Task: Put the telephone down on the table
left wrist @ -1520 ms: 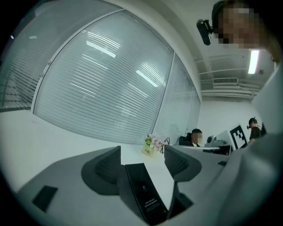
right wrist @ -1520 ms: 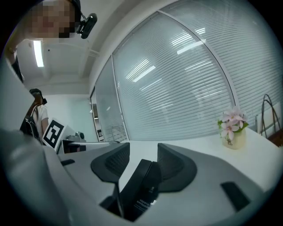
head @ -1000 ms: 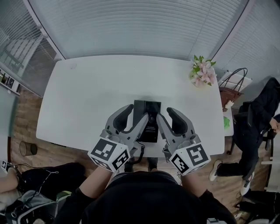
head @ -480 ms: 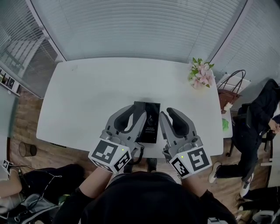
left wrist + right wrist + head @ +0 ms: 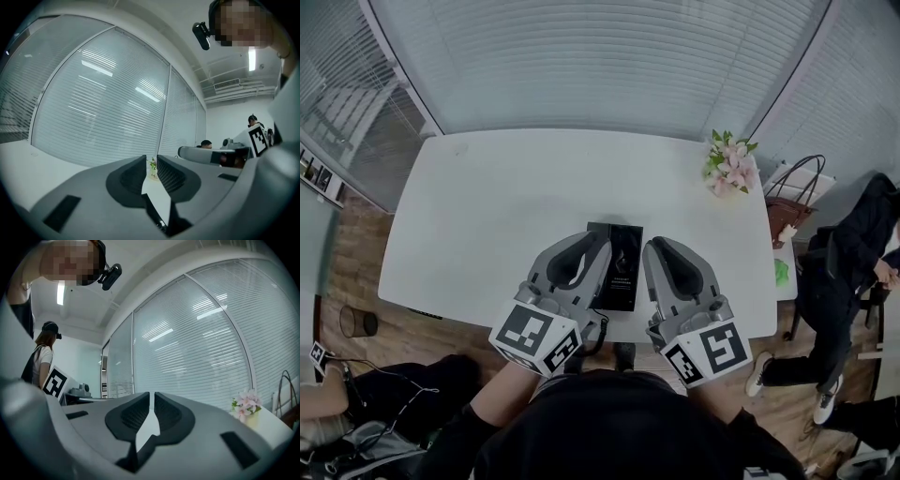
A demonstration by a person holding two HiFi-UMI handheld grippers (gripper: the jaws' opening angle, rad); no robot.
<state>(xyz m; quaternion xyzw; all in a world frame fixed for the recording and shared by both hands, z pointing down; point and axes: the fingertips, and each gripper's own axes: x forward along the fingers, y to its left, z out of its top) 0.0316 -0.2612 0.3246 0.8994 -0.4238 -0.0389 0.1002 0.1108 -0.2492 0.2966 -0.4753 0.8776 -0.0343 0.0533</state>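
My left claw [image 5: 598,244] and my right claw [image 5: 654,247] hang side by side over the near edge of the white bench [image 5: 487,216], both pointing level and away from me. The black telephone [image 5: 621,265] lies flat on the bench between them, close to that near edge. Both claws overlap its sides from above, and I cannot tell whether either one touches it.

In the left gripper view my left claw [image 5: 151,161] has just been closing. Only a narrow slit is left between its jaws, with nothing in it. My right claw [image 5: 151,397] has also just been closing, down to a thinner slit, and it is empty too.

A pot of pink flowers [image 5: 729,164] stands at the bench's far right corner, well apart from the telephone.
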